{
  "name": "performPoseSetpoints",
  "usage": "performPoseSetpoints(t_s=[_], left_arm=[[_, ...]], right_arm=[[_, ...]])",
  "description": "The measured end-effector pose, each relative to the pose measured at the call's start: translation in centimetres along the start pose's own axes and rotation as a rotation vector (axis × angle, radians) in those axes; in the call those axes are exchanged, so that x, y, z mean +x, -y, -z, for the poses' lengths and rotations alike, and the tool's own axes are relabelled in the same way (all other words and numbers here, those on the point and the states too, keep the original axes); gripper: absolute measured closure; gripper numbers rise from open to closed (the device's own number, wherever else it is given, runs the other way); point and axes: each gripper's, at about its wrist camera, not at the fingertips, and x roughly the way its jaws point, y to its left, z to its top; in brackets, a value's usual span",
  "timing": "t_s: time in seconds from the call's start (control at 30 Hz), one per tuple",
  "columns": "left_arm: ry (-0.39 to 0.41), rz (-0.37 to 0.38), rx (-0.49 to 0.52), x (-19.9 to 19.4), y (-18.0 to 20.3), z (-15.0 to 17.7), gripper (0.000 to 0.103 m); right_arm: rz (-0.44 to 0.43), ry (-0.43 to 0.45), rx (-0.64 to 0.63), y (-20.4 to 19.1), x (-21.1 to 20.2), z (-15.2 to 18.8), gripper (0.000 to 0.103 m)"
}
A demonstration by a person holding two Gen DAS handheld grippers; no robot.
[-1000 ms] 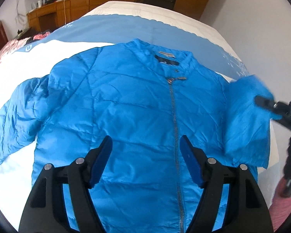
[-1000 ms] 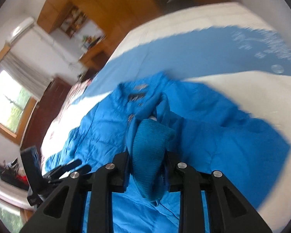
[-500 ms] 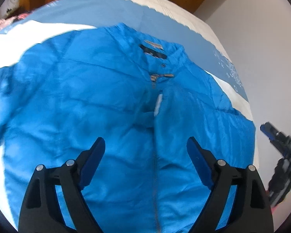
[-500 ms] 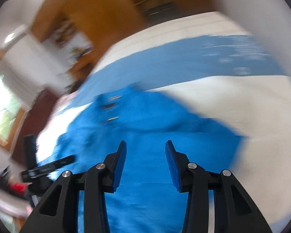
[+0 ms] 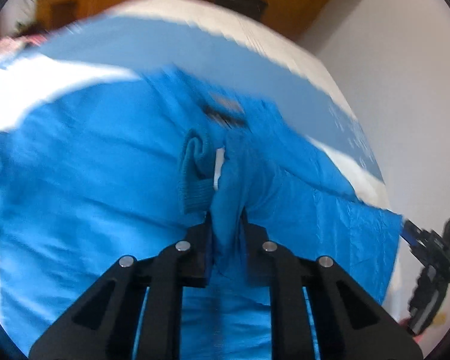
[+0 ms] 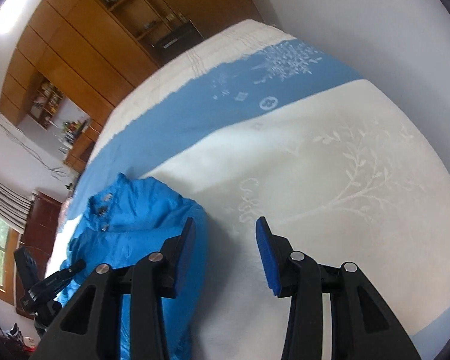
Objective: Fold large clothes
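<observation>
Left gripper [image 5: 226, 228], wide apart half second ago, closing now, pinching folded sleeve of blue jacket [image 5: 90, 186] spread on bed [image 6: 330, 162]. Right gripper [image 6: 225, 240] swung off jacket, jaws apart, nothing between, over white bedspread.

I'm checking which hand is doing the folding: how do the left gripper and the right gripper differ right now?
The left gripper is closing on a bunched fold of the blue jacket; the right gripper stands open with nothing between its pads. The left hangs over the jacket, the right mostly over the white bedspread beside it. Both are black two-finger grippers angled down at the bed.
</observation>
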Motion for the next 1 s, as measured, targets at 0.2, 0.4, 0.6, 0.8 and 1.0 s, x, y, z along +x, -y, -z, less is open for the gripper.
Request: performPoseSetpoints(t_s=[0.2, 0.4, 0.6, 0.8, 1.0], left_arm=[[0.112, -0.19, -0.052, -4.4, -6.2, -1.0, 0.091], [0.032, -0.218, -0.066, -2.1, -8.3, -1.0, 0.089], [-0.023, -0.238, -0.073, -0.1, -10.7, 0.0, 0.076], [0.032, -0.234, -0.109, -4.9, -11.2, 0.0, 0.07], [0.148, -0.267, 0.026, -7.8, -5.9, -0.4, 0.065]], right_arm=[[-0.171, -0.127, -0.126, -5.0, 3.2, 2.0, 0.06], [-0.056, -0.204, -0.284, -9.8, 7.8, 4.7, 0.061], [0.046, -0.25, -0.273, -8.7, 10.4, 5.4, 0.062], [0.032, -0.204, -0.268, -8.9, 7.9, 4.7, 0.062], [-0.007, -0.132, -0.359, -14.9, 5.9, 4.8, 0.061]])
